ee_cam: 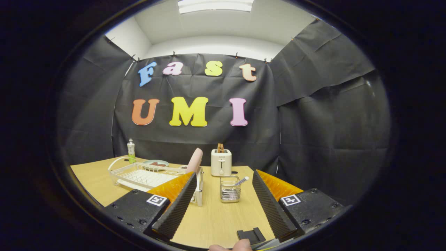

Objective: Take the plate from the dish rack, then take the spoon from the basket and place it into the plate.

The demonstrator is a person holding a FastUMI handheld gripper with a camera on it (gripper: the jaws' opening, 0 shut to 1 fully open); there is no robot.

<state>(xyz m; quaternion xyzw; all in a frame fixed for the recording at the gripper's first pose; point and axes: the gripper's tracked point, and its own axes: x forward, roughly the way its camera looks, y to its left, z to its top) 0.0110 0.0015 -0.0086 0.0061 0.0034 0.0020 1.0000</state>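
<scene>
The gripper (223, 181) hangs above a light wooden table (216, 219) with its fingers spread wide and nothing between them but bare tabletop and, further on, the things set out ahead. A white wire dish rack (146, 176) sits beyond the near finger on the left side, and a pink plate (194, 161) stands upright on edge at the rack's right end, just past that fingertip. Ahead, between the two fingers, a small wire basket (230, 190) stands on the table with a spoon (240, 181) leaning out of it, its bowl tilted up toward the right. Behind the basket is a white toaster (221, 162) with bread in its slots. Further back, beyond the rack, stand a small green bottle (131, 151) and a pale dish (155, 163) holding something dark. A fingertip of the person's hand (230, 246) shows below the gripper
</scene>
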